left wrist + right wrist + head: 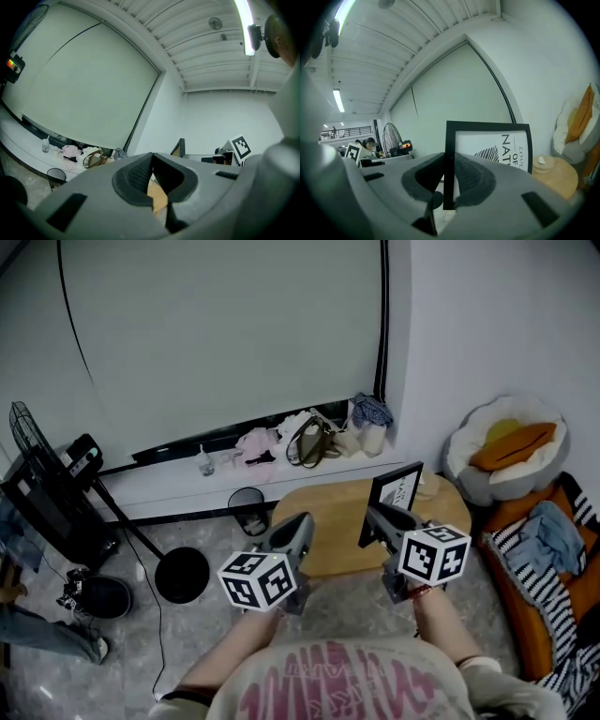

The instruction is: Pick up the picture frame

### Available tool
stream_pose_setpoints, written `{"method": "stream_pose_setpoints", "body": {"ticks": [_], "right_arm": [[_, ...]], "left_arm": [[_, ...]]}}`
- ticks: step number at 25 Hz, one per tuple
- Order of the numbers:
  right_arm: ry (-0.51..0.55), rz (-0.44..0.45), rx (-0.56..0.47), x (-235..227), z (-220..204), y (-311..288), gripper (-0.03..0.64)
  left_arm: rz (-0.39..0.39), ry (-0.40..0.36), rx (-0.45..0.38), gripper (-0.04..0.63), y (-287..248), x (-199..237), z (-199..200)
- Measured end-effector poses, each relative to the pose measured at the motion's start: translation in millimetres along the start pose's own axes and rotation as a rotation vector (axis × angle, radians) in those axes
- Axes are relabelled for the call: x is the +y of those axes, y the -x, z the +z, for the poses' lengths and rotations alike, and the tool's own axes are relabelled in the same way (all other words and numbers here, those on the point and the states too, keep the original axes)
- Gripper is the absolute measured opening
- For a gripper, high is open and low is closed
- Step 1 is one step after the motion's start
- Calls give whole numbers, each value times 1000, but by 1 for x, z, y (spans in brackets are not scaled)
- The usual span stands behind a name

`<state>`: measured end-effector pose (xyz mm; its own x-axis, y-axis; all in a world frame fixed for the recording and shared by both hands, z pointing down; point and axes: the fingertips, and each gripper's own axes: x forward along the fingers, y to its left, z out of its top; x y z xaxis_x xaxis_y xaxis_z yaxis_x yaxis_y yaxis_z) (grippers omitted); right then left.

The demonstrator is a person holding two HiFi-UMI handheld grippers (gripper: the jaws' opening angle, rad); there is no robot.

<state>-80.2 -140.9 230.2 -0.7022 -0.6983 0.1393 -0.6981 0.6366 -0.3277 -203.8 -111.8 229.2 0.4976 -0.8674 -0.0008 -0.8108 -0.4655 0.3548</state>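
The picture frame (396, 491) is black-edged with a white print and stands upright over the light wooden table (333, 517). My right gripper (372, 517) is shut on its left border. In the right gripper view the black border of the picture frame (487, 145) runs straight between the pads of the right gripper (449, 164). My left gripper (302, 521) hovers over the table's left part, apart from the frame, shut with nothing in it. In the left gripper view the tips of the left gripper (151, 161) meet, and the picture frame (181, 147) shows edge-on beyond them.
A black fan (36, 442) and a stand with a round base (181, 575) are at the left. A mesh bin (247, 503) sits behind the table, below a sill with bags (309, 439). At the right are a cushioned seat (511, 448) and striped bedding (555, 554).
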Motion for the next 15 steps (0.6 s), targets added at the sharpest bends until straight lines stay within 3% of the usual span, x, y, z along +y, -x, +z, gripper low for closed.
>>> {"method": "stream_pose_setpoints", "body": {"ticks": [15], "right_arm": [[3,-36,24,28,-26,4,71]], "left_arm": [[-23,7,9,3,32,9,-5]]}}
